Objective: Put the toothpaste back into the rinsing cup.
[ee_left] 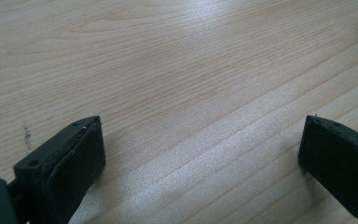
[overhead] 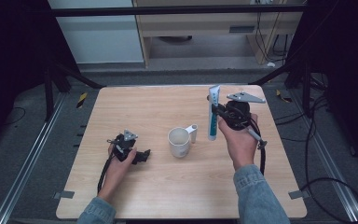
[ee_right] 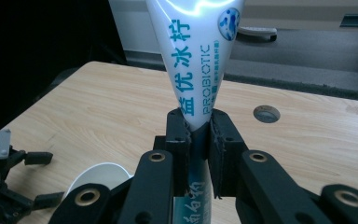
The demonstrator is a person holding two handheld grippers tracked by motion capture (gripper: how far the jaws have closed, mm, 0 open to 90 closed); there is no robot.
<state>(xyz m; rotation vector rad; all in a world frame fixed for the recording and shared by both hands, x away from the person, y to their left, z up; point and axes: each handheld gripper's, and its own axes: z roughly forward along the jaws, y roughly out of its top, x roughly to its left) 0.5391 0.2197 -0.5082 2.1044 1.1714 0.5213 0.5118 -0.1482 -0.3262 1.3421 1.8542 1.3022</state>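
White squeeze tube with blue-green print (overhead: 213,113): held clear of the table, roughly upright, flat crimped end up, lower end down toward the tabletop. Sits right of centre, mid-depth. Right gripper's (overhead: 216,111) jaws pinch it around mid-length; in the right gripper view the tube (ee_right: 196,70) rises between the closed jaws, printed with Chinese characters and "PROBIOTIC", a round blue emblem near the top.

White ceramic mug (overhead: 179,142): upright on the light wooden table (overhead: 135,109), near centre, mouth open upward, inside looks empty, handle toward far right. Just left of the tube's lower end, apart from it.
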